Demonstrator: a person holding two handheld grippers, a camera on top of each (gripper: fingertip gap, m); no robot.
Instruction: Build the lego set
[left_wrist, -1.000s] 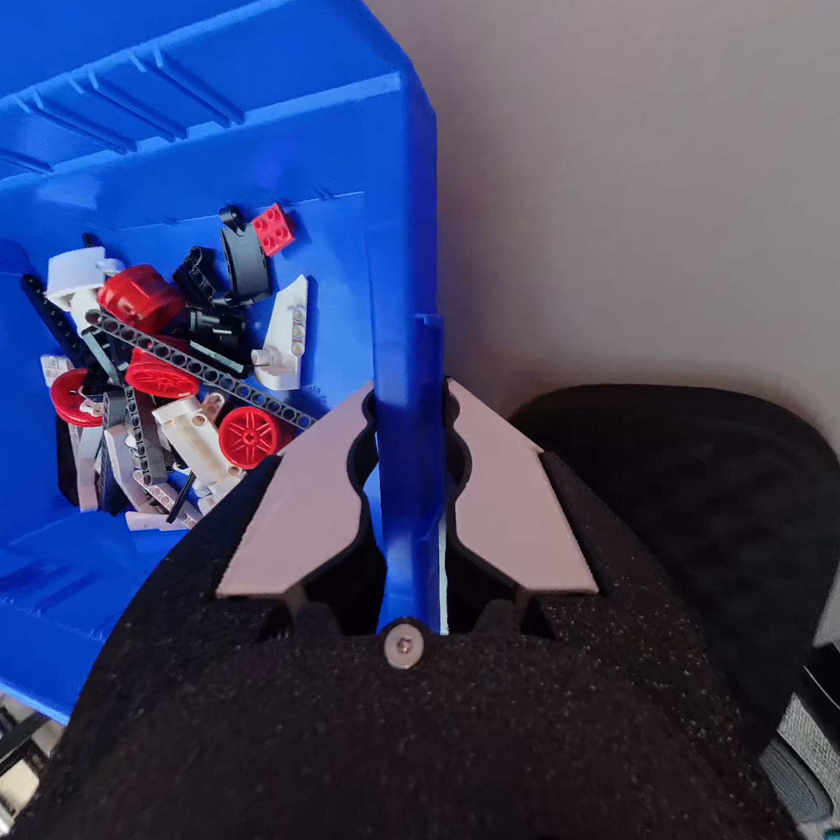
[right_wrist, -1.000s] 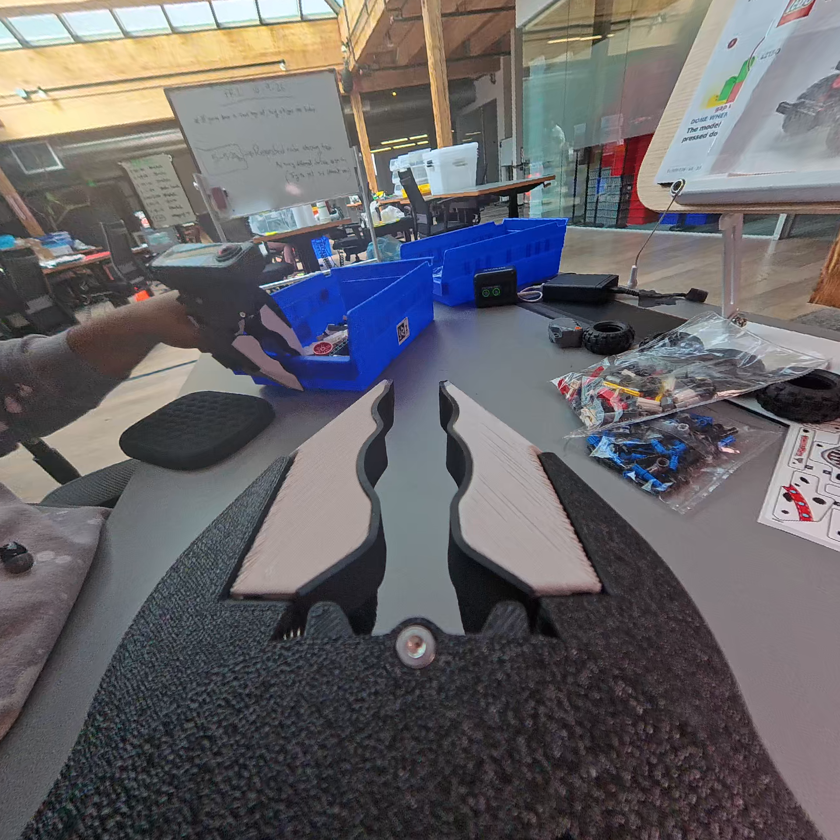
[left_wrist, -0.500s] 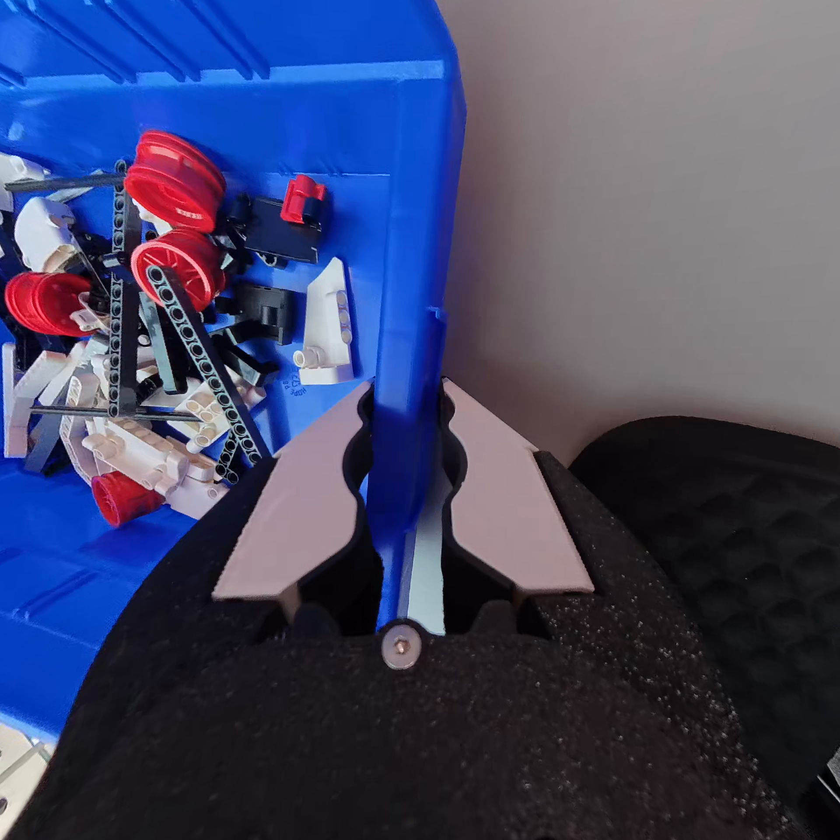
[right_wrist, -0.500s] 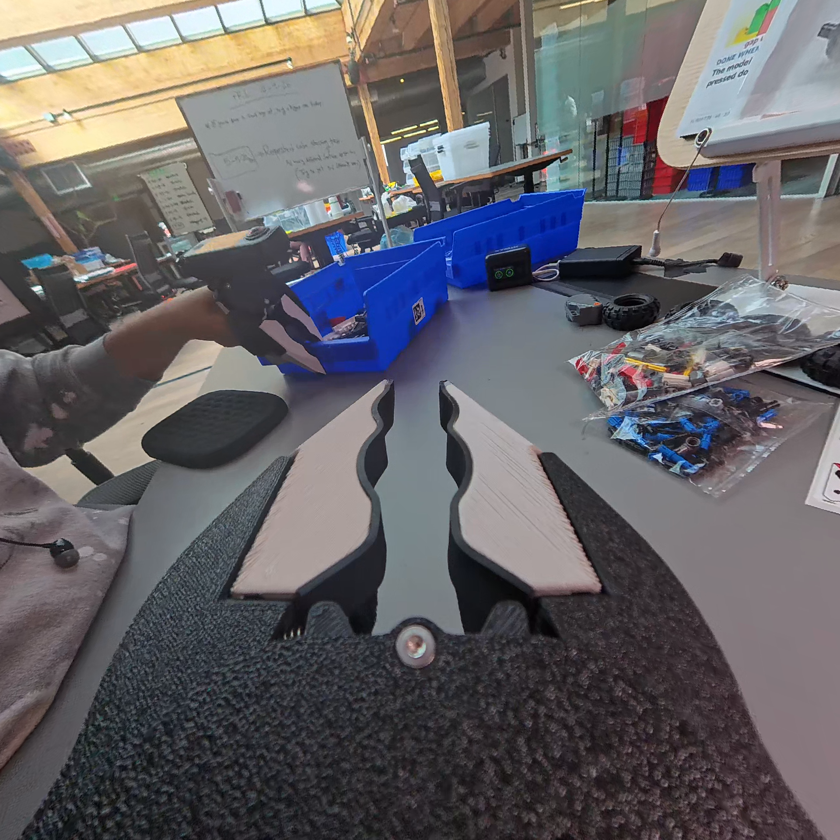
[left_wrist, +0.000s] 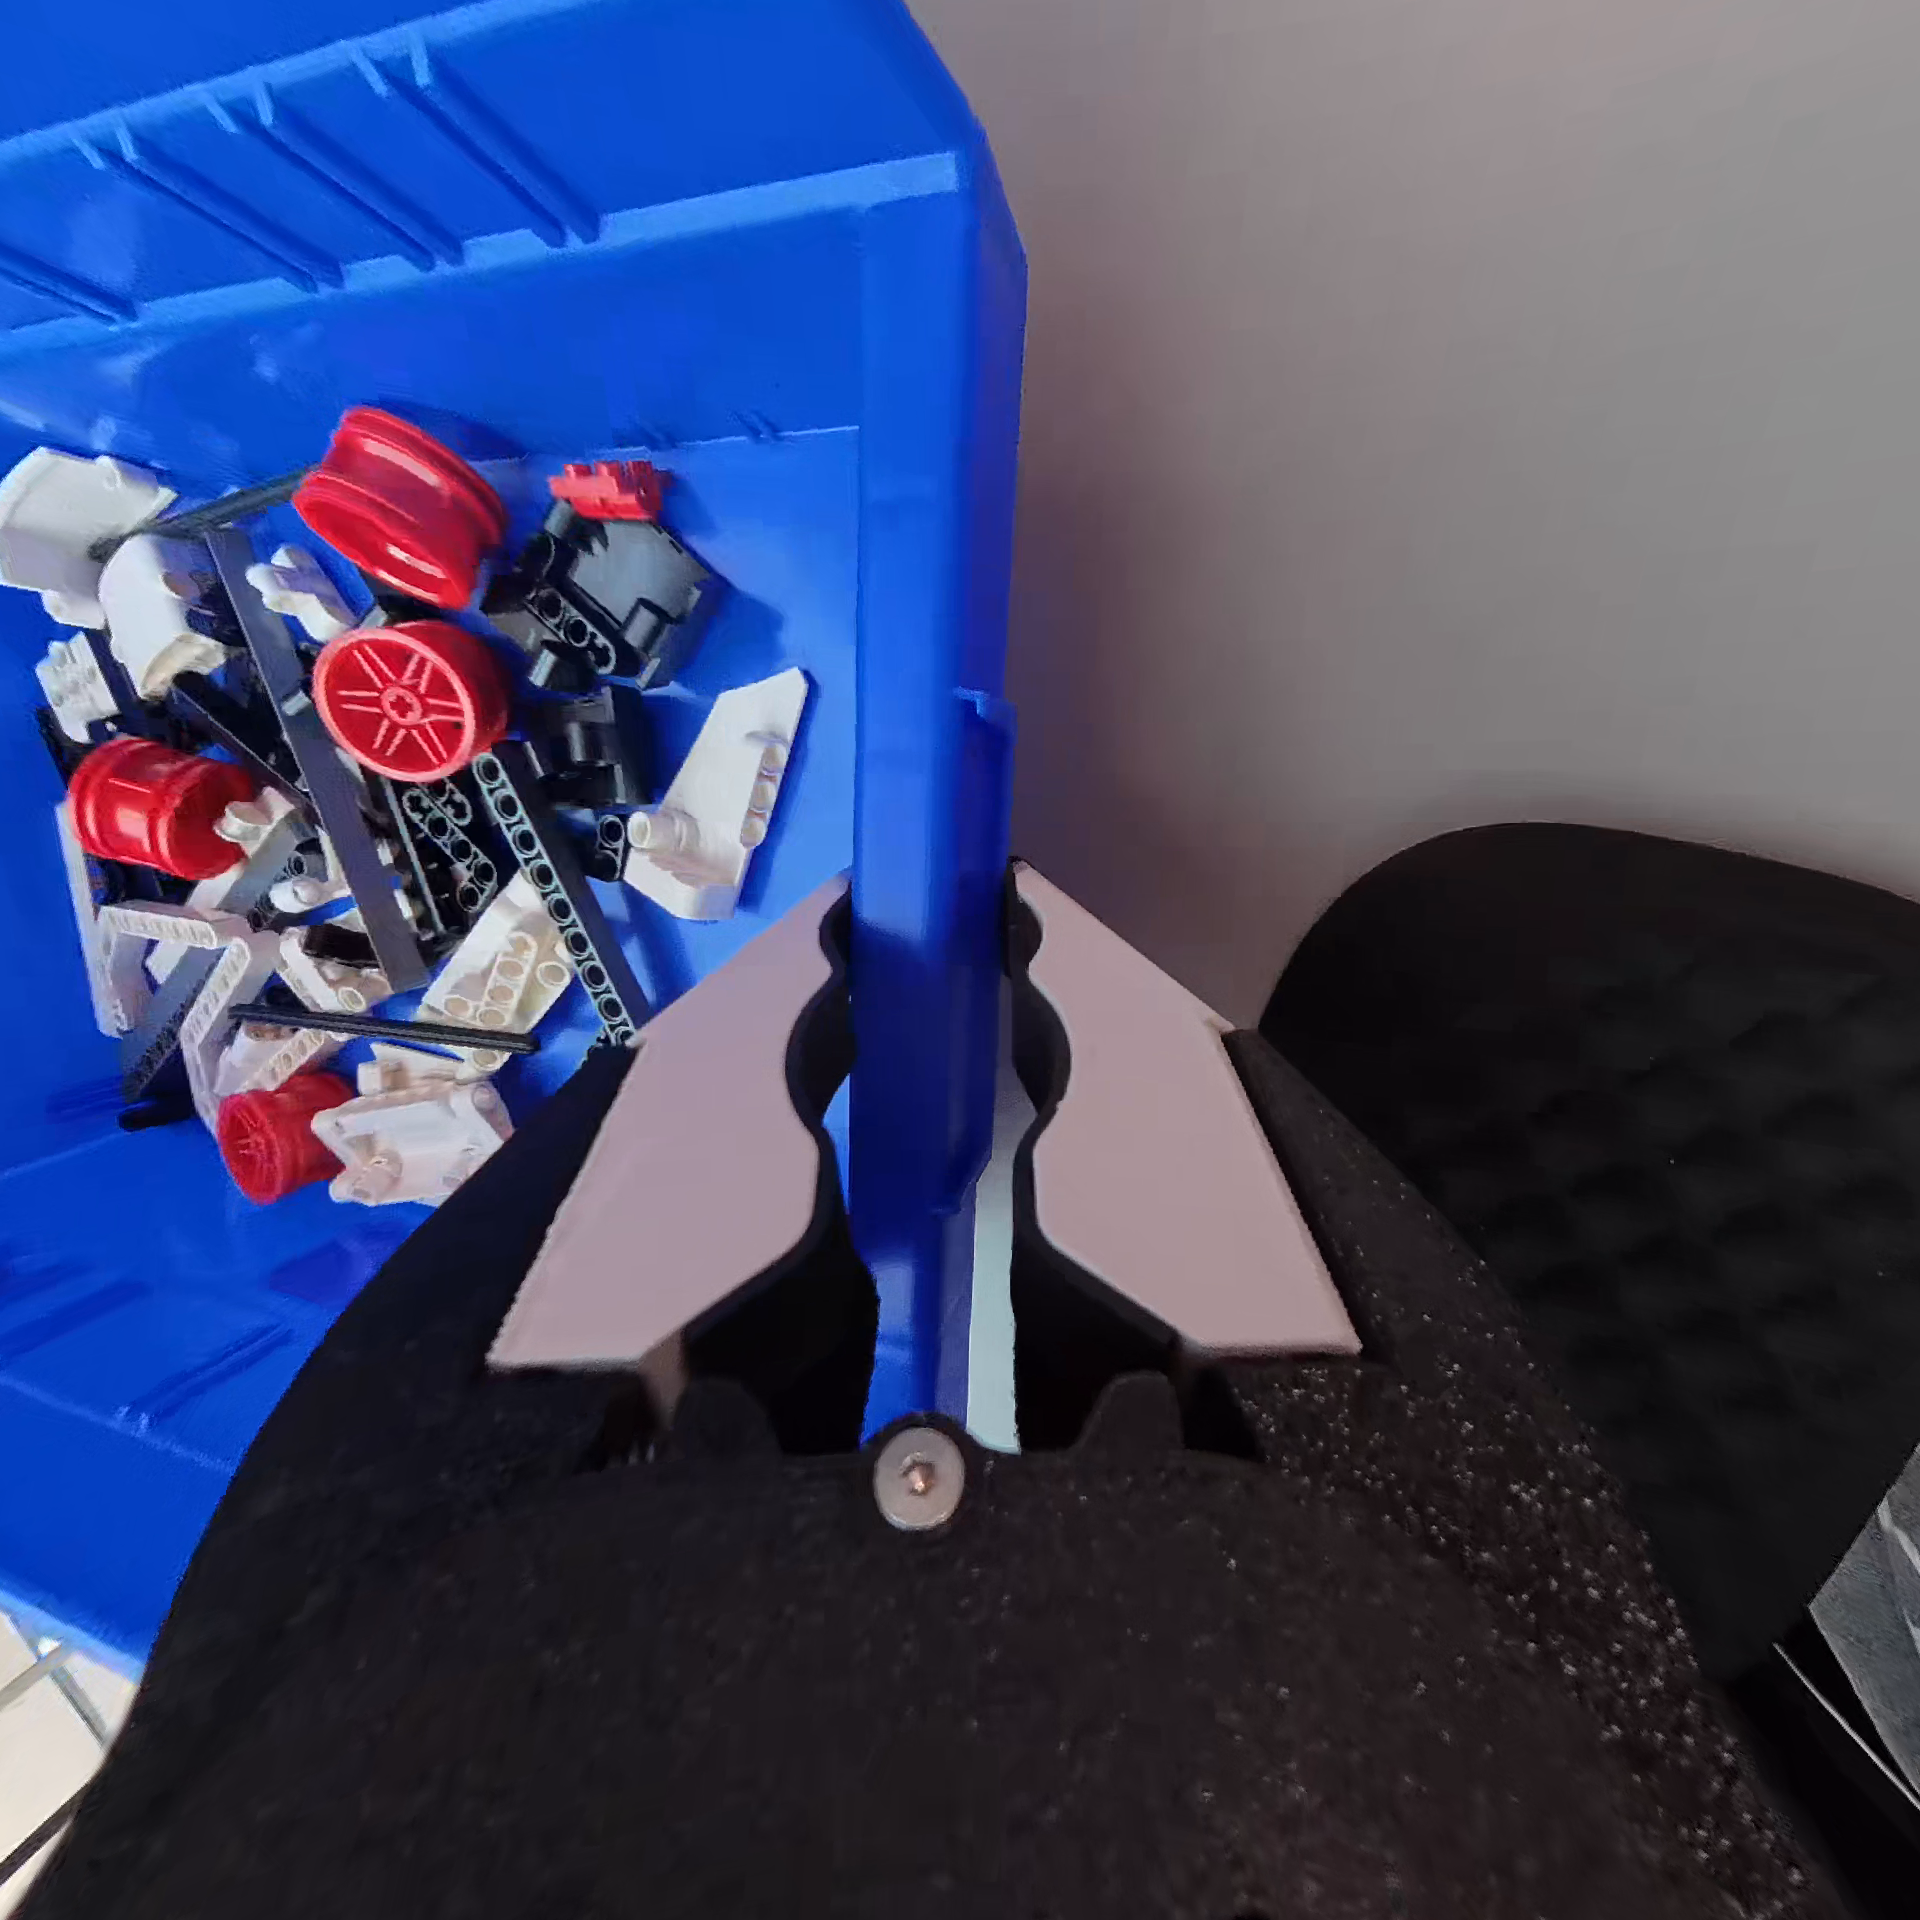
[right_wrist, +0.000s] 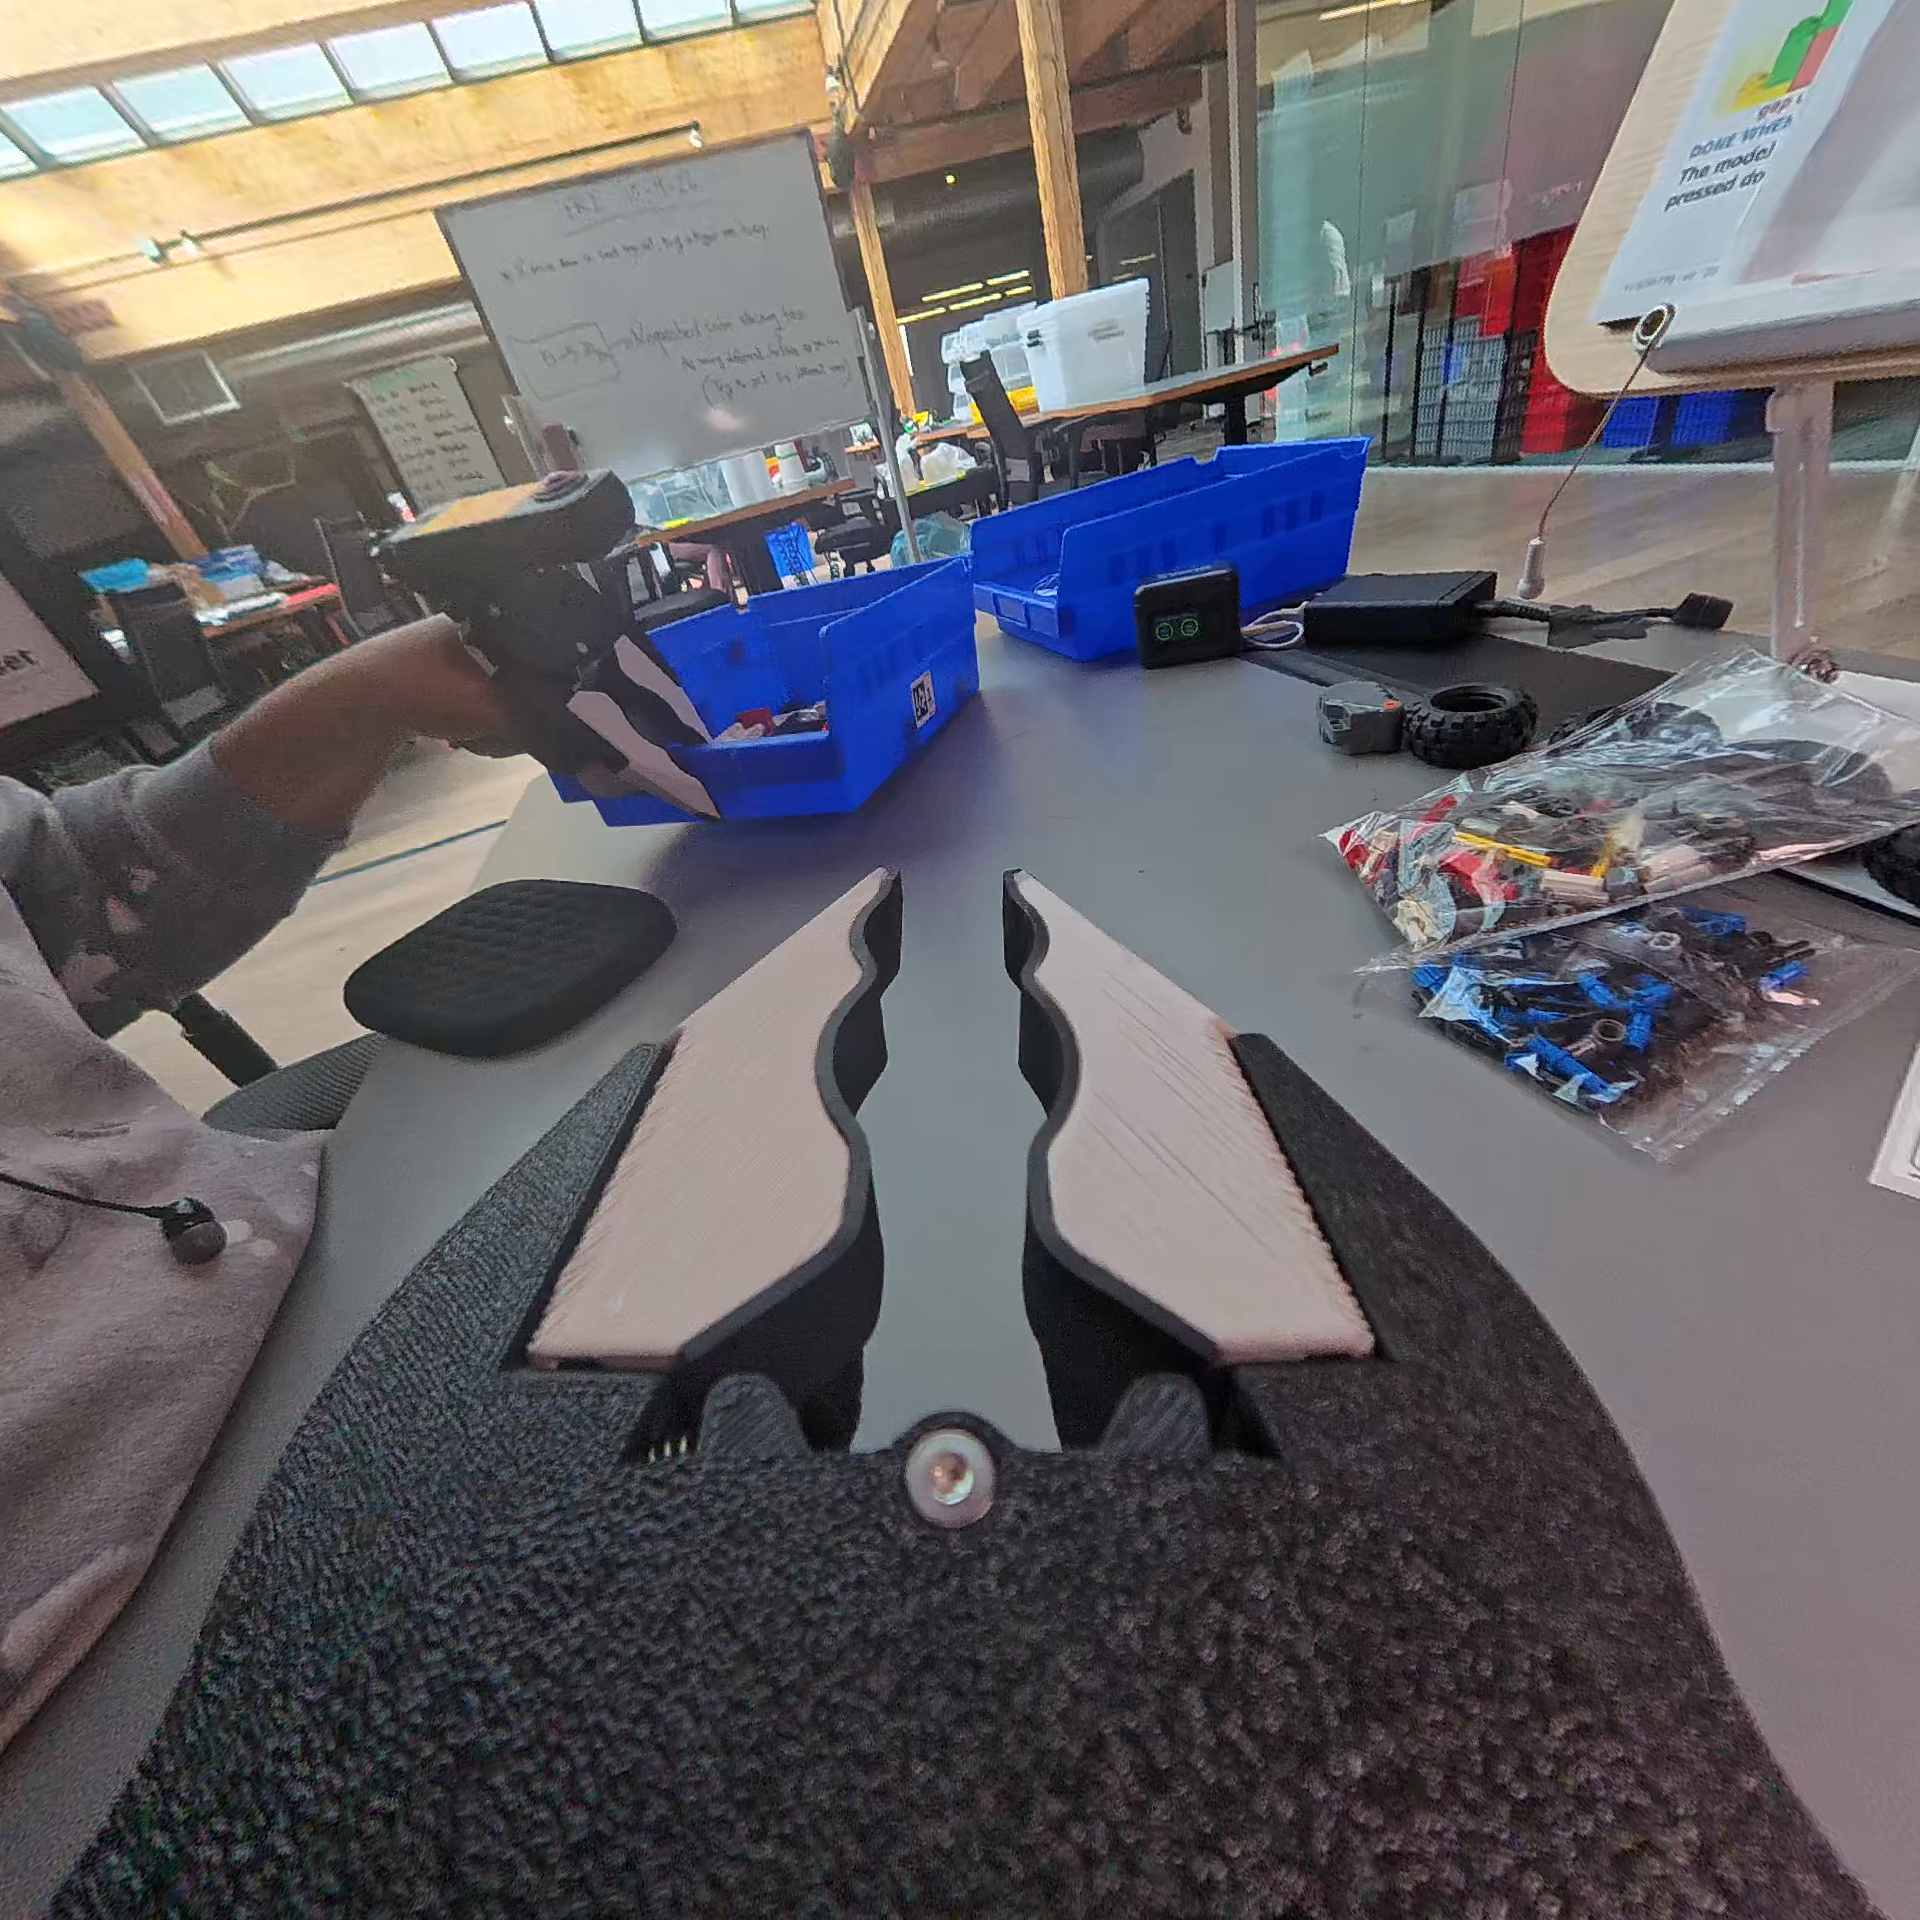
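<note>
My left gripper (left_wrist: 928, 883) is shut on the side wall of a blue bin (left_wrist: 675, 312) and holds it tilted. Loose lego pieces (left_wrist: 416, 790) lie in a pile inside it: red wheel hubs, white panels, black beams. In the right wrist view the left gripper (right_wrist: 665, 769) clamps the near corner of the same bin (right_wrist: 883, 686), which is lifted at that corner off the grey table (right_wrist: 1143, 831). My right gripper (right_wrist: 951, 883) is open and empty, low over the table in front of the bin.
Two clear bags of lego parts (right_wrist: 1600, 852) (right_wrist: 1621, 1008) lie at the right, with a black tyre (right_wrist: 1470, 722) behind them. A second blue bin (right_wrist: 1174, 561) stands farther back. A black armrest pad (right_wrist: 509, 961) sits at the table's left edge. An instruction sheet on a stand (right_wrist: 1766, 208) is at the top right. The gap from one gripper's tips to the other's is roughly 35 cm.
The bin has been tipped back and forth in my left gripper, and the pieces inside have slid and rearranged. My right gripper has turned slightly to the left; its jaws stay open.
</note>
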